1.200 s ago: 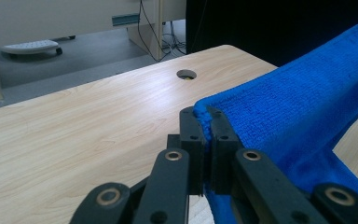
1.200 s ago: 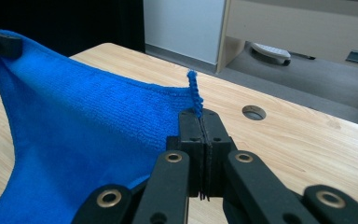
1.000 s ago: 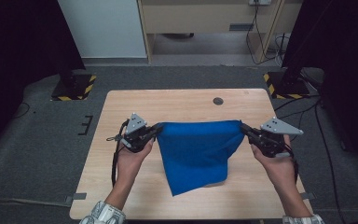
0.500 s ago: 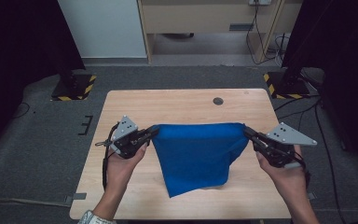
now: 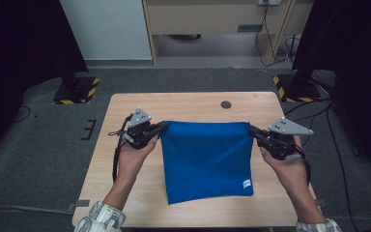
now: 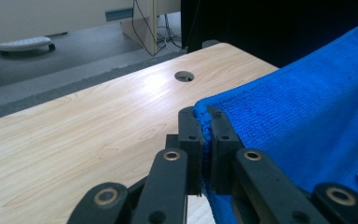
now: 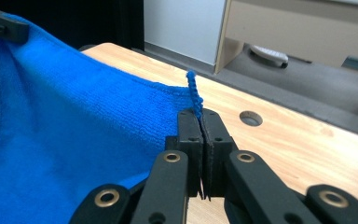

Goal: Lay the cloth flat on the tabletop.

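— What do the two grippers hold over the table [image 5: 125, 104]?

— A blue cloth [image 5: 205, 159], stretched between them. The left gripper [image 5: 160, 128] is clamped on one top corner, the right gripper [image 5: 252, 129] on the other.

— Where does the cloth hang?

— From both sets of jaws, its top edge taut, the rest draping toward the person. A small white tag [image 5: 246, 183] sits at the lower corner on the right gripper's side.

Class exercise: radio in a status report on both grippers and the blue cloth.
Left gripper and right gripper each shut on a top corner of the blue cloth. Cloth stretched between them, lower part on the table. Nothing in the way.
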